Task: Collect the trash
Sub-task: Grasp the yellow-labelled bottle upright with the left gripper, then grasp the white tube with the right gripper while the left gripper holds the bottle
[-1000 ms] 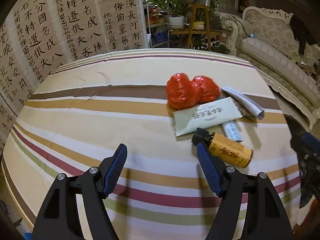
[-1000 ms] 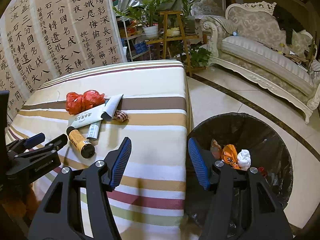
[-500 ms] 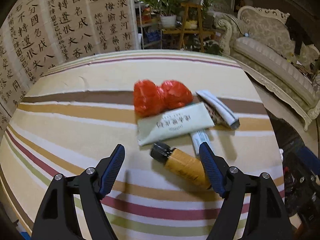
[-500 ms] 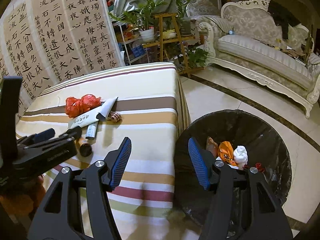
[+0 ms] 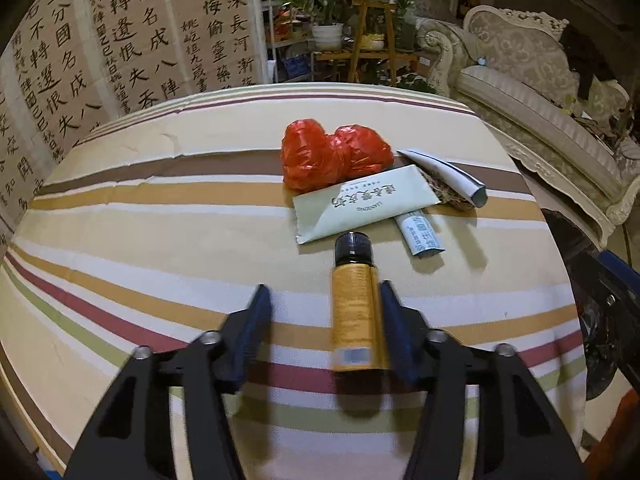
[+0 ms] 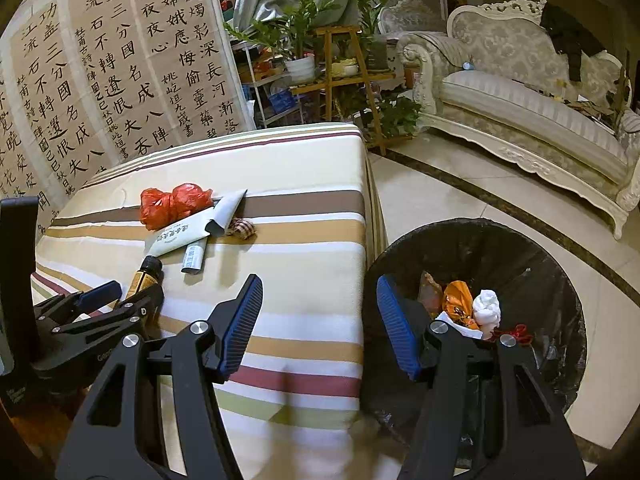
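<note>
A yellow-labelled bottle (image 5: 354, 304) with a black cap lies on the striped tablecloth (image 5: 160, 216), cap pointing away. My left gripper (image 5: 323, 294) straddles it and its jaws are closing. The right finger (image 5: 394, 320) touches the bottle's side and a gap remains at the left finger (image 5: 256, 320). Behind lie a red plastic bag (image 5: 332, 154), a pale green envelope (image 5: 364, 204), a small white packet (image 5: 420, 234) and rolled paper (image 5: 444, 172). My right gripper (image 6: 319, 286) hangs open and empty over the table's edge, beside the black-lined bin (image 6: 500, 248).
The bin stands on the tiled floor (image 6: 460, 184) right of the table and holds several scraps (image 6: 468, 308). A calligraphy screen (image 6: 120, 60) stands behind the table. Plant stands (image 6: 340, 64) and a sofa (image 6: 520, 92) line the back of the room.
My left gripper has swung over the bottle, which now lies between its fingers and points straight away. Its jaws have narrowed. The right gripper has stayed put.
</note>
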A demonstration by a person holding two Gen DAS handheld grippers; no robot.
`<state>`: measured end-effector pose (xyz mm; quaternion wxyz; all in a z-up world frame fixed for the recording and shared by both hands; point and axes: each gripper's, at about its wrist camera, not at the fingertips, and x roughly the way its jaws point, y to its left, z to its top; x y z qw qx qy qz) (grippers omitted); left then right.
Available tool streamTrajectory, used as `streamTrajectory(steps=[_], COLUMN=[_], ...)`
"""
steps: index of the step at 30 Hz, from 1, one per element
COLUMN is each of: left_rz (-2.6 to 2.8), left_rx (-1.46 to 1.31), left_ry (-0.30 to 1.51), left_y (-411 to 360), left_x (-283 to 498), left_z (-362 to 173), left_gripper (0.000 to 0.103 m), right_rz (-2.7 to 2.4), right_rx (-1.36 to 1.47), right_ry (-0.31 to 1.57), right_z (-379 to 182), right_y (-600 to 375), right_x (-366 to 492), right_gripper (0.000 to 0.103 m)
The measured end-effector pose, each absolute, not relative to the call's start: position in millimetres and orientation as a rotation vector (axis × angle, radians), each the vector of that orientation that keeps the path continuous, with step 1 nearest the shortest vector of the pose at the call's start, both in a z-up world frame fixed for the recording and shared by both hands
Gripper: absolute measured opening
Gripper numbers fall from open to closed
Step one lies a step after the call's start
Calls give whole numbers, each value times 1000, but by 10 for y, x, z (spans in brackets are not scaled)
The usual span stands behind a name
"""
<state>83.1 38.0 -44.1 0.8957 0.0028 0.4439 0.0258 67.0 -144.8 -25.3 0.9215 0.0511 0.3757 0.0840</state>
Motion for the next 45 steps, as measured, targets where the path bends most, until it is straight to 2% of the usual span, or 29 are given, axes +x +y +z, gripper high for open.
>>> streamTrajectory(steps=[1, 2, 21, 23, 25, 29, 33, 45], left_rz=[50, 41, 56, 67, 85, 94, 86, 57], left_rx=[14, 30, 25, 26, 38, 38, 26, 6], left_ry=[915, 909, 823, 820, 810, 807, 817, 801], left_y=[371, 360, 759, 815, 875, 948, 970, 888], left_x=[823, 812, 913, 956, 1002, 1051, 1098, 1044], left_z=[-439, -435, -204, -201, -200, -214, -244, -179], left_gripper=[37, 25, 25, 25, 25, 25, 25, 25], right_rz=[174, 174, 257, 262, 266, 277, 290, 269], right_rx=[102, 100, 40, 31, 17, 7, -5, 27], right_ry=[773, 774, 772, 785, 801, 842, 872, 797], right_z=[-254, -259, -103, -118, -157, -248, -309, -136], right_y=[-1435, -1422, -855, -786, -715, -612, -559, -761], right_x=[673, 669, 1215, 1309, 1402, 1537, 1595, 1334], right_gripper=[58, 58, 58, 55, 46, 37, 16, 14])
